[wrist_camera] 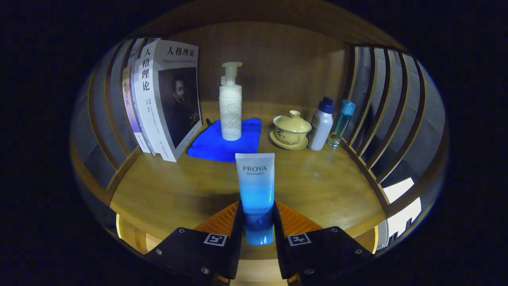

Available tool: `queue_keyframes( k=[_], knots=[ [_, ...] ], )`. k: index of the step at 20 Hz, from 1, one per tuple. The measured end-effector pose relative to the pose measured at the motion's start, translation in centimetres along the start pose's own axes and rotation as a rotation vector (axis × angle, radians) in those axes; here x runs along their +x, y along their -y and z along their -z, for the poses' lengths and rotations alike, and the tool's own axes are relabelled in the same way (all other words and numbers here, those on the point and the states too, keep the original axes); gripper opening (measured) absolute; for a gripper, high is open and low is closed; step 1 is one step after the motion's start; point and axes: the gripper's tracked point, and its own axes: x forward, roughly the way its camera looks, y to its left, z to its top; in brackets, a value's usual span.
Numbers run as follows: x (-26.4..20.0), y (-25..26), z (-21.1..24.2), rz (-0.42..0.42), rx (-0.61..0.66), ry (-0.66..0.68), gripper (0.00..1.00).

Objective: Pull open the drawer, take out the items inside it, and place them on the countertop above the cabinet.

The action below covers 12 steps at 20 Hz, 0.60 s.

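Observation:
My gripper [257, 222] is shut on a blue and white tube [255, 186], which stands upright between the fingers with its cap end down. The tube hangs just over the front edge of the wooden countertop [178, 194]. Beyond it a white pump bottle [230, 104] stands on a folded blue cloth [224, 141]. The drawer is hidden from this view.
Several books [164, 99] lean at the left of the countertop. A yellow lidded cup on a saucer [291, 130], a white bottle with a dark cap [321, 124] and a clear teal bottle [340, 123] stand at the right. Slatted wooden sides [391, 119] and a wooden back panel enclose the shelf.

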Motion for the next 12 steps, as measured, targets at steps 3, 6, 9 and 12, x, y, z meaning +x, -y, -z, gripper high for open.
queue_keyframes(
  k=[3, 6, 9, 12],
  knots=[
    [0.24, -0.19, -0.03, -0.014, 0.001, 0.005, 0.42],
    [0.18, -0.21, -0.02, -0.023, 0.023, 0.026, 0.44],
    [0.27, -0.18, 0.33, -0.02, 0.014, 0.037, 0.45],
    [0.42, -0.48, 0.54, -0.02, -0.021, 0.043, 0.49]
  ],
)
